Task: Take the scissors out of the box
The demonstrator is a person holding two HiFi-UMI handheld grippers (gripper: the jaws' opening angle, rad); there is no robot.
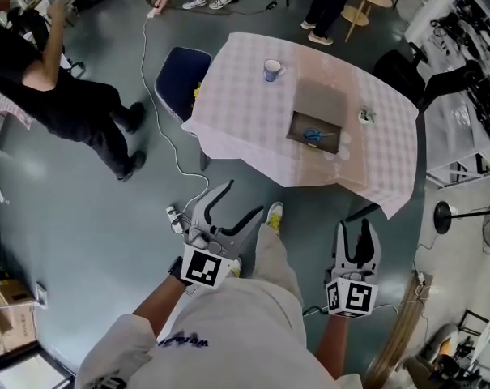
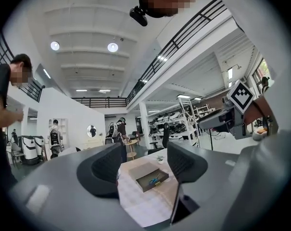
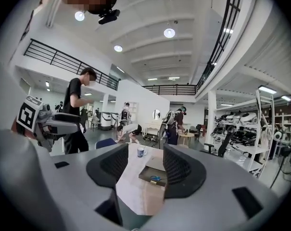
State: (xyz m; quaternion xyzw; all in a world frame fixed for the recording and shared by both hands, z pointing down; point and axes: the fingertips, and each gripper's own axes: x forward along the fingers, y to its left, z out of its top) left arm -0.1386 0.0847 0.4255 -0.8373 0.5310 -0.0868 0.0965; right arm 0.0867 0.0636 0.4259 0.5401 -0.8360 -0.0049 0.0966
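An open grey box [image 1: 316,118] lies on a table [image 1: 253,120] covered with a pale checked cloth, well ahead of me. Blue-handled scissors [image 1: 313,135] lie inside it. My left gripper [image 1: 243,198] is held over the floor short of the table, open, with nothing between its jaws. My right gripper [image 1: 354,229] is beside it, also open and empty. Seen from the left gripper [image 2: 144,165], the box [image 2: 146,173] and scissors [image 2: 155,181] show far off between the jaws. The right gripper view frames the box [image 3: 155,170] and scissors [image 3: 156,178] between the right gripper's [image 3: 146,165] jaws.
A blue-and-white mug [image 1: 272,70] and a small item [image 1: 365,116] stand on the cloth. A blue chair [image 1: 182,79] sits at the table's left, a black chair [image 1: 402,75] at its right. A person in black [image 1: 66,96] stands left; a white cable [image 1: 159,128] runs across the floor.
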